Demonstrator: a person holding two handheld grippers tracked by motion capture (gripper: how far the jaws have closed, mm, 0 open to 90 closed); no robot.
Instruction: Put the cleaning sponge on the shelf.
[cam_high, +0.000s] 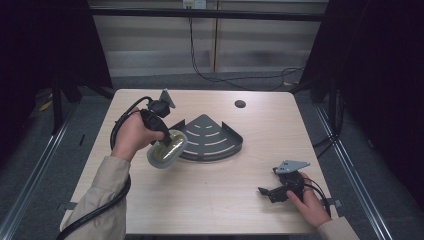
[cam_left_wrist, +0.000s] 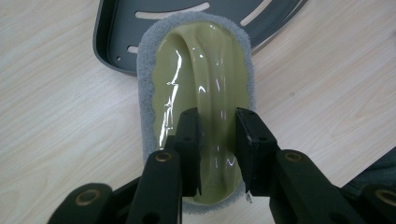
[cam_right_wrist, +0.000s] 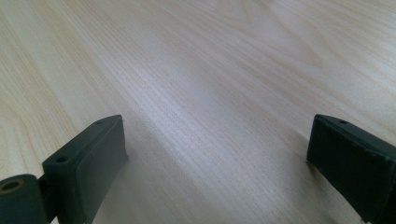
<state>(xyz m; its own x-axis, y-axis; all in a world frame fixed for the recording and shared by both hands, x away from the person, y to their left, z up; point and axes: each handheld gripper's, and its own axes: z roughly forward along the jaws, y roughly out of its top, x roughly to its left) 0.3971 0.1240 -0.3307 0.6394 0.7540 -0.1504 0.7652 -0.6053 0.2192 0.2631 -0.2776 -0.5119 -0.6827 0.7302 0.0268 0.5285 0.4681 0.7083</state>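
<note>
My left gripper (cam_high: 161, 136) (cam_left_wrist: 217, 140) is shut on the raised handle of an oval scrubbing pad (cam_high: 166, 149) (cam_left_wrist: 196, 79), olive-green plastic on top with a grey abrasive rim. I hold the pad tilted just above the table, at the left edge of a dark grey fan-shaped corner shelf tray (cam_high: 212, 138) (cam_left_wrist: 116, 42) with slots. My right gripper (cam_high: 272, 193) (cam_right_wrist: 217, 154) rests low at the front right of the table, jaws wide apart with nothing but bare wood between them.
The light wooden table (cam_high: 215, 200) has a round cable hole (cam_high: 240, 104) at the back. Black cables trail across the floor behind it. Metal rails run along both sides of the table.
</note>
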